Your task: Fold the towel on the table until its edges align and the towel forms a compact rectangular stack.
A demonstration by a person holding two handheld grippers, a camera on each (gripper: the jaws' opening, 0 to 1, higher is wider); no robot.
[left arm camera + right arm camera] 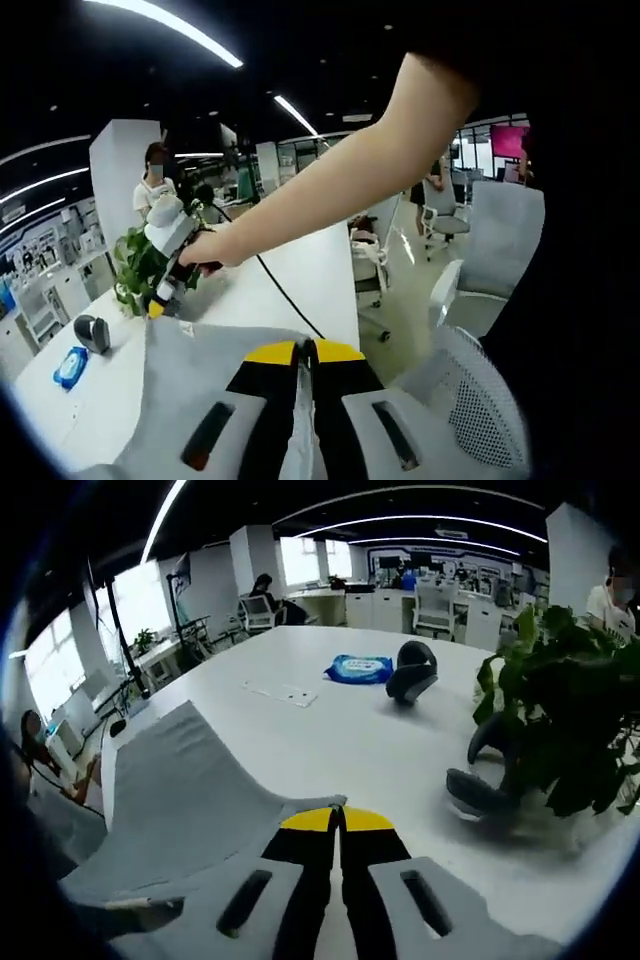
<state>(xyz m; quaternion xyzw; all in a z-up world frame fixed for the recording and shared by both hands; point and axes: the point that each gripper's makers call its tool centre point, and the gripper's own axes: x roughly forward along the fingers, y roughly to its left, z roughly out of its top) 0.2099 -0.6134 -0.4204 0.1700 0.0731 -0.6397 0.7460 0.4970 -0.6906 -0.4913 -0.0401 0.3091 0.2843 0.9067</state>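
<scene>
Holding the soft grey cloth towel (190, 800) by its edge, the right gripper (337, 825) has its jaws closed on it. The left gripper (307, 355) pinches another edge the same way. Both lift the towel off the white table (330, 730), probably to fold it over.

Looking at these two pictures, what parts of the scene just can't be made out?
- Towel, left gripper view: its near edge is hidden behind the left gripper.
- Towel's far corner, right gripper view: cut off at the dark left side.
- Right gripper, left gripper view: too small to tell its jaws.
- Blue pack, right gripper view: print too small to read.
- Plant, right gripper view: blurred.
</scene>
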